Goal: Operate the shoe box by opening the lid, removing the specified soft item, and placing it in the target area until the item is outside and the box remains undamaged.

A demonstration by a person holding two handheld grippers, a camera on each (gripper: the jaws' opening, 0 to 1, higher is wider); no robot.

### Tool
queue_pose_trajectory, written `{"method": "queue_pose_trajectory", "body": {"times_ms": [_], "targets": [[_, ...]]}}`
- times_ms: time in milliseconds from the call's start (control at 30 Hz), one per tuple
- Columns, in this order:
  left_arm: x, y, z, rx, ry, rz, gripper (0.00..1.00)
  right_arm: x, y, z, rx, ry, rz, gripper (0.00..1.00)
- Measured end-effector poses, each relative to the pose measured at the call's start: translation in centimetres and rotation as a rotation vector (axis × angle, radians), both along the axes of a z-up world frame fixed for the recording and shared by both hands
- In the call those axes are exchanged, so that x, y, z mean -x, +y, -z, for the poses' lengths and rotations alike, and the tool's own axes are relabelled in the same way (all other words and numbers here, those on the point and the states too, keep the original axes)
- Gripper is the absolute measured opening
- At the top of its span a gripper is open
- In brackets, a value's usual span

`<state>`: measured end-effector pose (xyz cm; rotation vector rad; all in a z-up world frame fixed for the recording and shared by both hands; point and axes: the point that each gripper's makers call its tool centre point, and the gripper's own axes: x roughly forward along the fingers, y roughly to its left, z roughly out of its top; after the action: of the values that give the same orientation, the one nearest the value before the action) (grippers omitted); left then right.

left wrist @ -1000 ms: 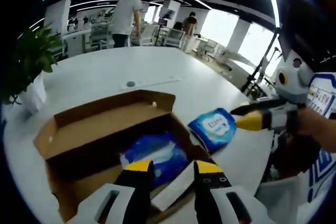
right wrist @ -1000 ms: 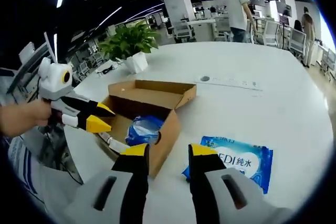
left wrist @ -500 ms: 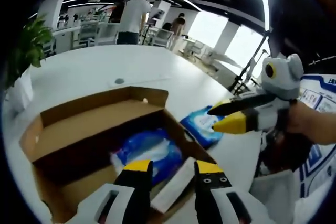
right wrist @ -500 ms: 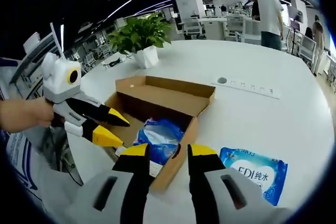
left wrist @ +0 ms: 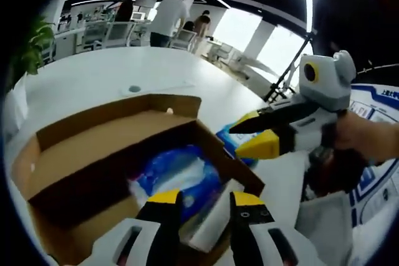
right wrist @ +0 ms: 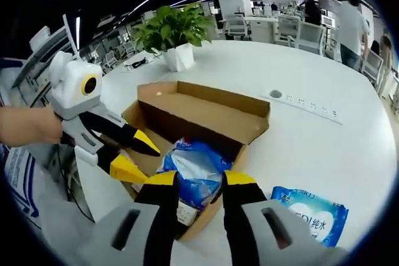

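**Hidden and cut off**

The right gripper (left wrist: 265, 134) is covering most of the wipes pack (left wrist: 229, 136) on the surface. The blue packet (right wrist: 194, 166) is lying partly behind the shoe box (right wrist: 206, 107) wall (its print is blurring beyond reading).

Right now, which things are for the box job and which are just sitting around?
For the job: open shoe box, blue soft pack inside, left tool, right tool.

Just there: wipes pack on table, potted plant, white table.
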<state>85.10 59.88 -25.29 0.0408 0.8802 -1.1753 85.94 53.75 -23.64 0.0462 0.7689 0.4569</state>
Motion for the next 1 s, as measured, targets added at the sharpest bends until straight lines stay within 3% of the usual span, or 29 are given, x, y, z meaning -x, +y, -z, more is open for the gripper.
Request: {"method": "queue_pose_trajectory", "body": {"times_ms": [533,1000], "targets": [[-0.5,-0.7,1.0,-0.003,0.002,0.041,0.3,-1.9,0.8,1.6,0.029,0.027,-0.043,0.23],[-0.4,-1.3,1.7,-0.03,-0.034,0.099,0.29,-3.7,1.2,3.5,0.117,-0.012,-0.164,0.18]]}}
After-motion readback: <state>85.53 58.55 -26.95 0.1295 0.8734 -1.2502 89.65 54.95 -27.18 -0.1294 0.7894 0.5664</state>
